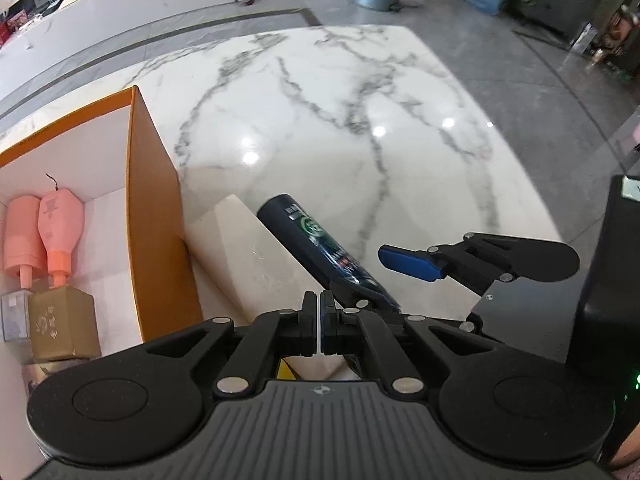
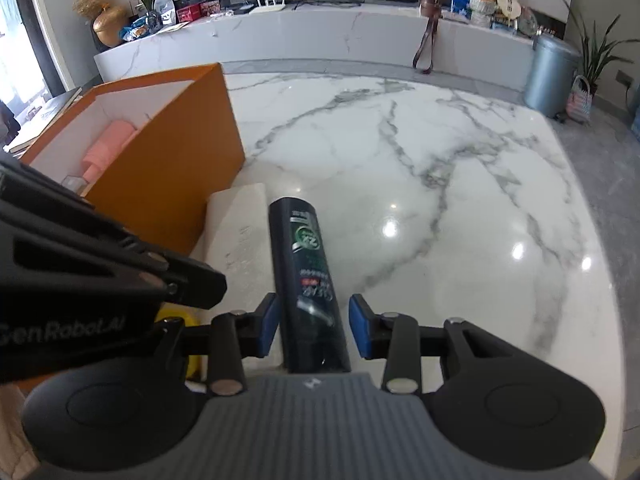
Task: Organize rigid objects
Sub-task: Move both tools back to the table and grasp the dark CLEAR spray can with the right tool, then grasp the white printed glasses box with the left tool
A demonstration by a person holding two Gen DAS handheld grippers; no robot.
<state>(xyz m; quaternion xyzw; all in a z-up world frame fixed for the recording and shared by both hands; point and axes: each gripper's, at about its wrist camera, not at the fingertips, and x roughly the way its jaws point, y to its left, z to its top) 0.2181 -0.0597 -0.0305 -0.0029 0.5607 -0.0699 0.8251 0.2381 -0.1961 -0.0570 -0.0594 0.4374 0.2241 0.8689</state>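
- Lying between the right gripper's [image 2: 313,330] blue pads [image 2: 359,330], the dark bottle [image 2: 306,280] pointed its base away from the camera; whether the pads pressed it could not be told.
- Its near end was just beside the left gripper [image 1: 320,322], whose jaws were closed together on nothing.
- A white paper roll [image 2: 240,240] lay against the bottle, between it and the orange box [image 2: 168,168].
- That box, beyond the roll, held two pink bottles [image 1: 44,232].
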